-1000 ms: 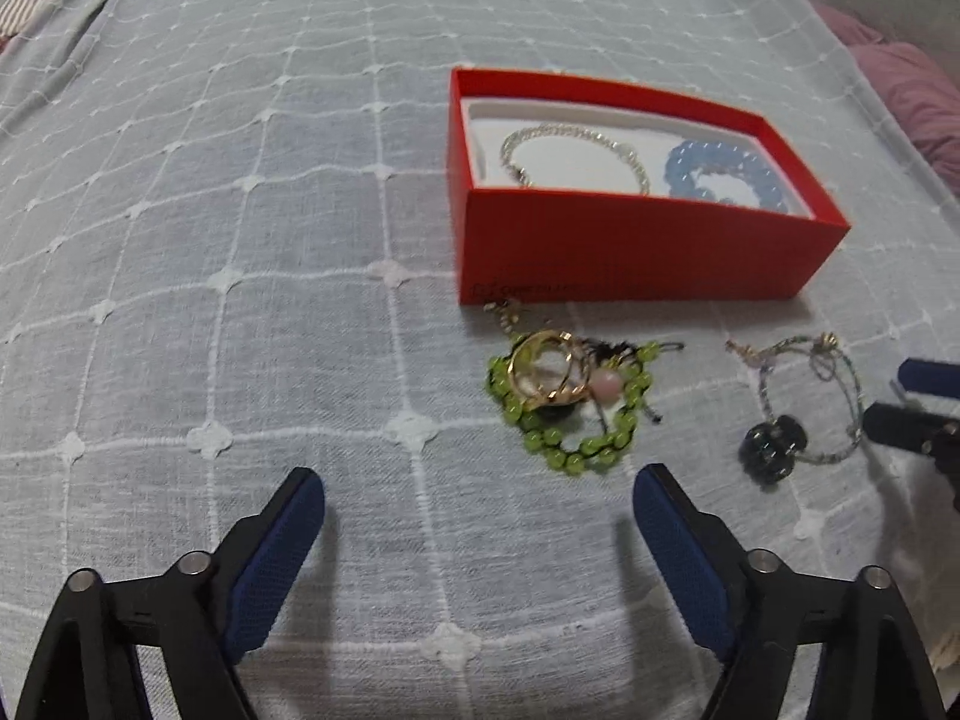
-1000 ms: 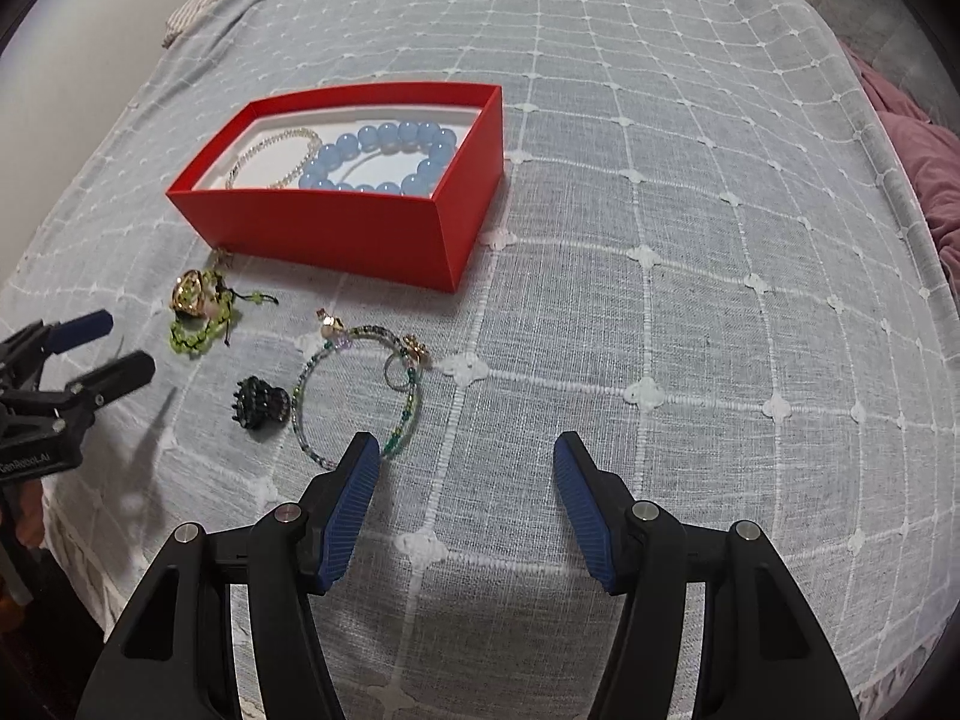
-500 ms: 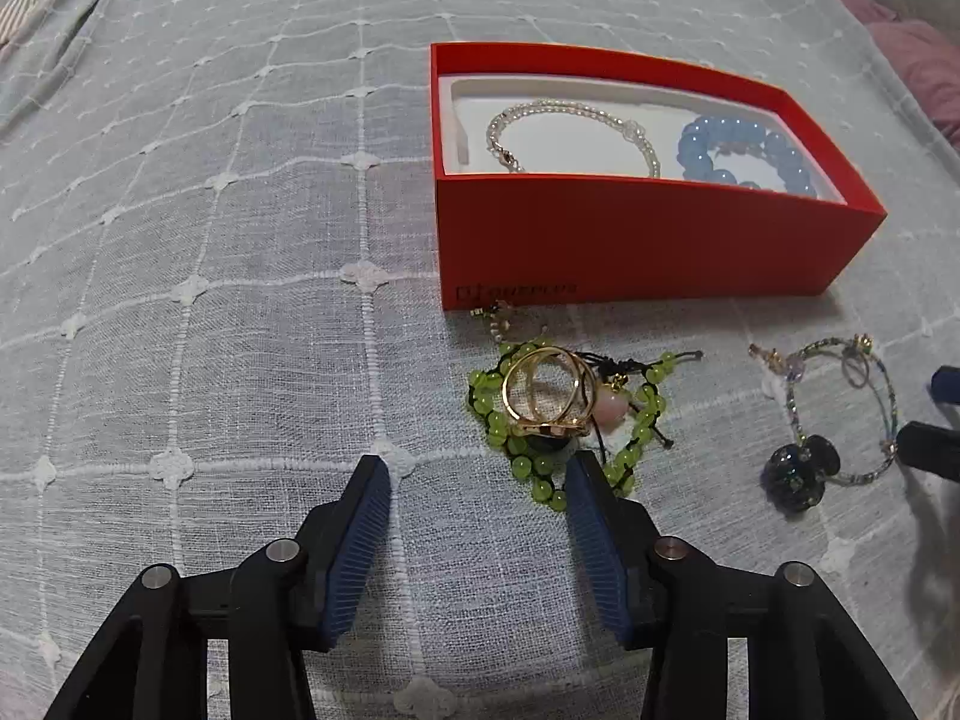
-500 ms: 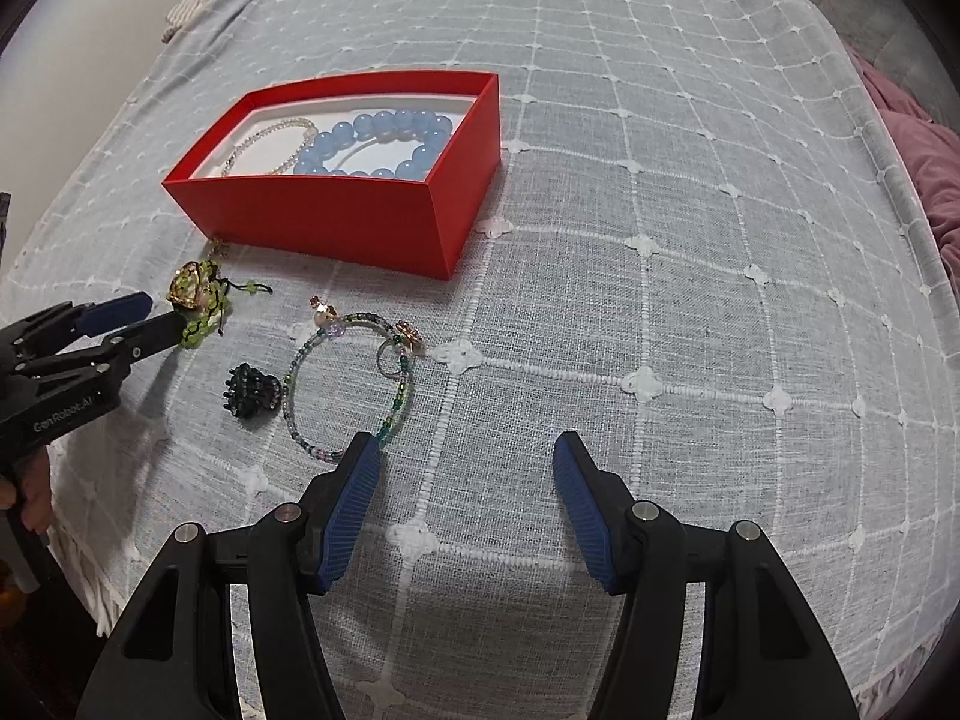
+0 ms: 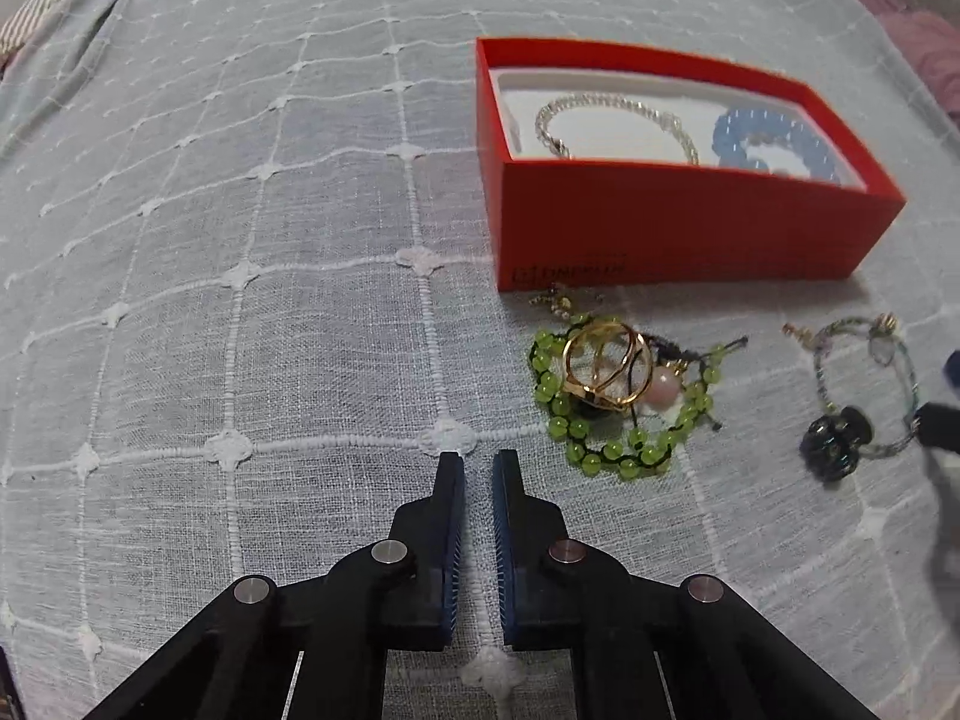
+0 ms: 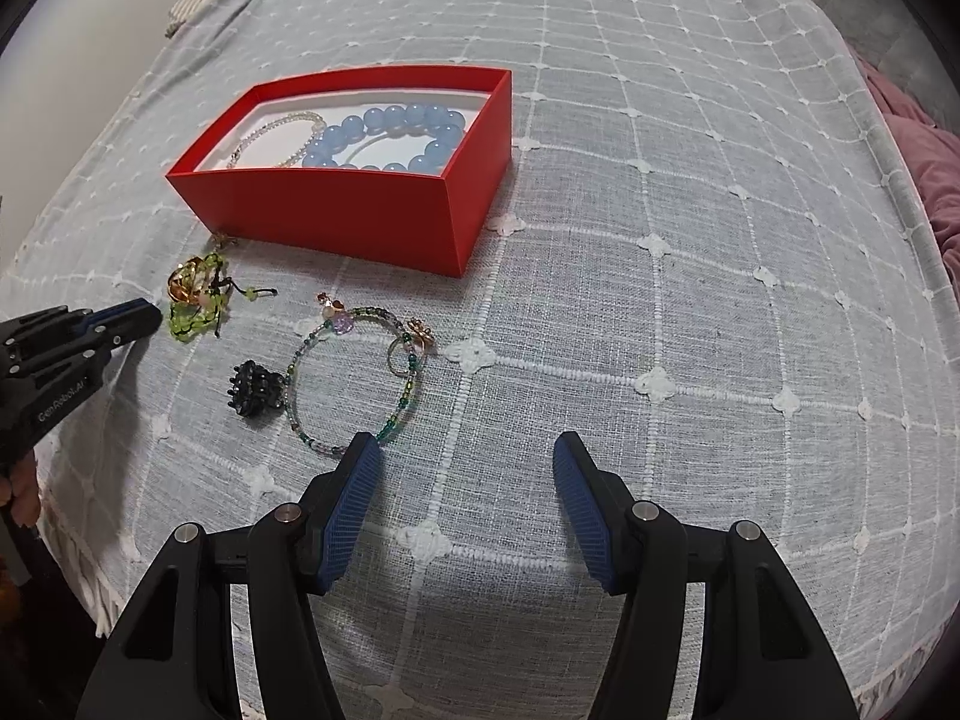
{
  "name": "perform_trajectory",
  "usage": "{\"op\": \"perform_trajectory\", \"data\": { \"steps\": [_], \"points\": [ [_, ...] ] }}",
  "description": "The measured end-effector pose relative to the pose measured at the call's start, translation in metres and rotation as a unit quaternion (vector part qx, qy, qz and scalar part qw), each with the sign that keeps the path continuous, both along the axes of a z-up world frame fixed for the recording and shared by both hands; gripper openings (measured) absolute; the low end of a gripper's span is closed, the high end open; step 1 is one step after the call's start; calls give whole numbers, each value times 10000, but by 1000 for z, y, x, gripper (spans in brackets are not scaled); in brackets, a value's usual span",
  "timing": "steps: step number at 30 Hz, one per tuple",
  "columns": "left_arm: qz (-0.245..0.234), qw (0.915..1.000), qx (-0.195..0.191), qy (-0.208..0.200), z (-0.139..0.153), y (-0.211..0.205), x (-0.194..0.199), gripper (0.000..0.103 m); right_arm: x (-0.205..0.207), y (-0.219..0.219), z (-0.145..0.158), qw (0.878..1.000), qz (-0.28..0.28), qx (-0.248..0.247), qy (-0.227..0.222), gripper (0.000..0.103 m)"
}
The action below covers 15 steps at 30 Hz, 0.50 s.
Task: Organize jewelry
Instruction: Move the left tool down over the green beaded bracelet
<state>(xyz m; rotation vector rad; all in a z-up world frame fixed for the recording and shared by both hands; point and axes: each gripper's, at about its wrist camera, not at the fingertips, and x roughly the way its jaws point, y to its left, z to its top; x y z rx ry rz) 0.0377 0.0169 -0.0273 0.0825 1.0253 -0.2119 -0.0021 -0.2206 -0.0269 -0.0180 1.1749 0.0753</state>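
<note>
Clearly left tongs (image 5: 478,463) just closed, nearly pressed together, nothing between; green bead bracelet (image 5: 624,396) with gold ring (image 5: 606,369) lies beside at 2 o'clock. Reopen, straddle beads, pinch, lift. Right tongs (image 6: 465,468) spread, empty. Red box (image 5: 678,234) beyond at 1 o'clock: drop there.
</note>
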Motion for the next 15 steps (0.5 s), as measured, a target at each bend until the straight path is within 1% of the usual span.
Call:
{"op": "perform_trajectory", "data": {
  "steps": [4,6,10,12,14,15],
  "points": [
    [-15,9977,-682,59,8,4,1,8,1,3,1,10000,20,-1,-15,63],
    [-48,9965,-828,91,10,2,2,11,3,3,1,10000,10,6,-10,63],
    [-71,9973,-654,333,-1,-11,8,11,4,4,1,10000,-23,31,-12,63],
    [-86,9977,-582,351,-5,-17,12,13,4,4,1,10000,-21,32,-8,63],
    [-145,9976,-568,363,-5,-23,13,24,4,4,1,10000,-12,38,-1,63],
    [-155,9973,-610,384,-5,-25,14,33,5,5,1,10000,-5,36,0,63]
  ]
}}
